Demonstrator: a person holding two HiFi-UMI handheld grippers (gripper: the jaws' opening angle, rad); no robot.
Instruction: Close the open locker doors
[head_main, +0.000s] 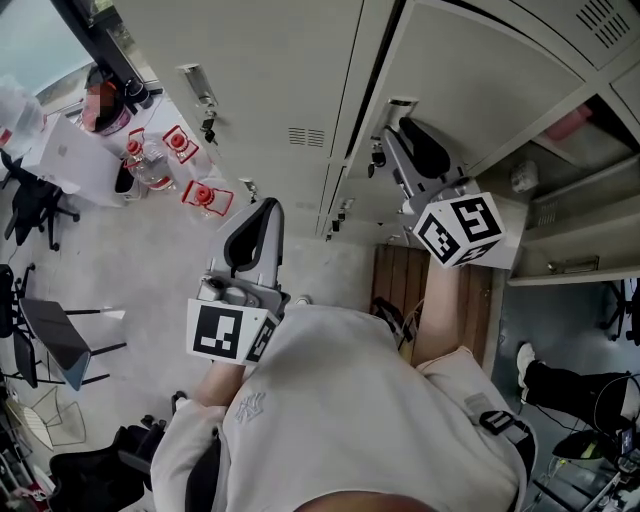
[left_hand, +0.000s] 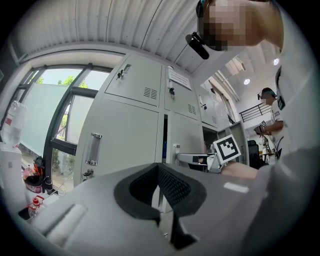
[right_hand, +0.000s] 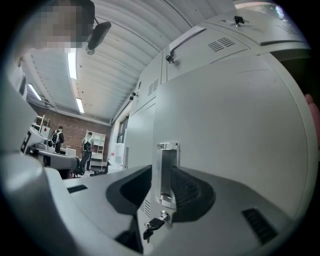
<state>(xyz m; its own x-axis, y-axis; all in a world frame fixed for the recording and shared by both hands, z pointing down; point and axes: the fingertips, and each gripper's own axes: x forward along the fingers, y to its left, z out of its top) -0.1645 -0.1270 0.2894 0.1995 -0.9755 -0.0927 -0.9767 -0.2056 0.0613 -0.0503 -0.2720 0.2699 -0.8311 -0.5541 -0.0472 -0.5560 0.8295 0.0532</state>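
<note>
A wall of grey lockers (head_main: 270, 70) fills the top of the head view. One door (head_main: 480, 80) stands ajar, with a dark gap (head_main: 372, 85) along its left edge. My right gripper (head_main: 396, 126) is up against this door at its metal handle (head_main: 400, 104). In the right gripper view the handle (right_hand: 168, 170) shows between the slightly parted fingers of the right gripper (right_hand: 162, 175), above a key (right_hand: 154, 223) in the lock. My left gripper (head_main: 266, 206) hangs back from the closed doors, shut and empty (left_hand: 159, 168). Right of the door, an open compartment (head_main: 570, 215) shows shelves.
A table with red-labelled bottles (head_main: 165, 150) stands at the left by a window (left_hand: 45, 115). Office chairs (head_main: 55, 335) sit on the floor behind me. Keys (head_main: 208, 127) hang from a closed door. Another person's shoe (head_main: 525, 360) is at the right. People stand far off (right_hand: 59, 136).
</note>
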